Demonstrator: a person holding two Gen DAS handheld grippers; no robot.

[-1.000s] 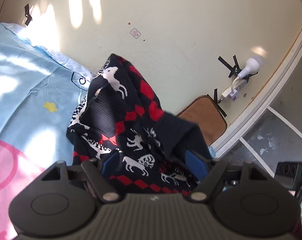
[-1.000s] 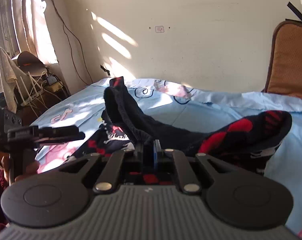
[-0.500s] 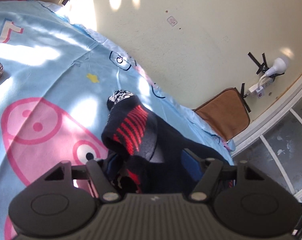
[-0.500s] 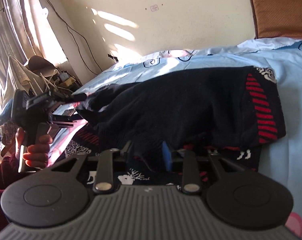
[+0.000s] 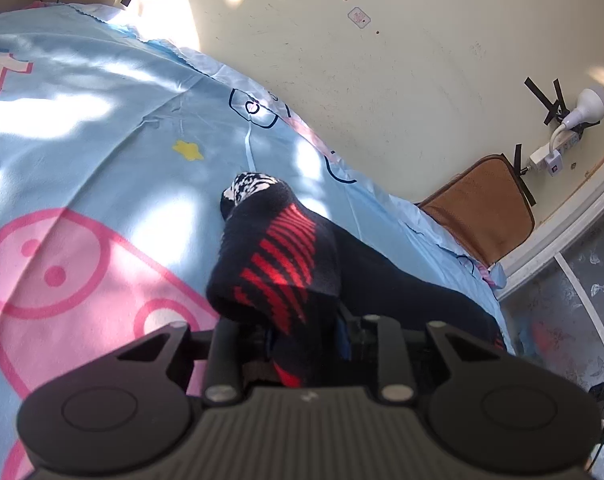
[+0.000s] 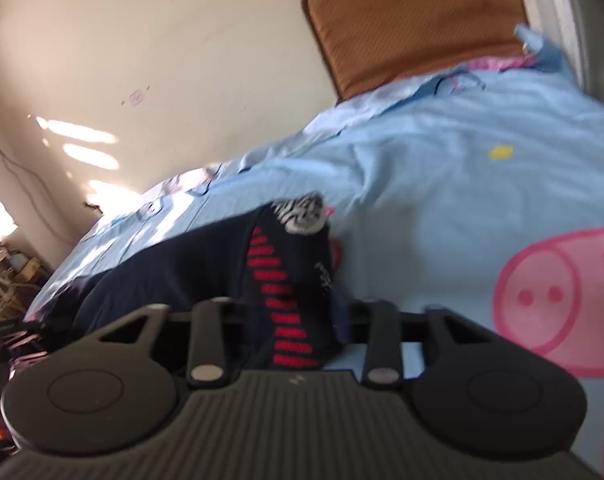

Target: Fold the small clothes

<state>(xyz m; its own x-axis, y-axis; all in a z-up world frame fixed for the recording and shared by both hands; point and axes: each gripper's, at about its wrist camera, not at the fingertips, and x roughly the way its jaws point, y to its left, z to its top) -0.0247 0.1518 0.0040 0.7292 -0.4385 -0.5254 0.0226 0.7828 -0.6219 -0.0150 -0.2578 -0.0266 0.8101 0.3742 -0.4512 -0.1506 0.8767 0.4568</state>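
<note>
A dark knitted garment with red stripes lies bunched on the blue cartoon-print bed sheet, its patterned cuff toward the wall. The left claw and right claw are both closing on folds of the knit. Best practice here: pinch only the top layer, then draw the edge flat before creasing.
</note>
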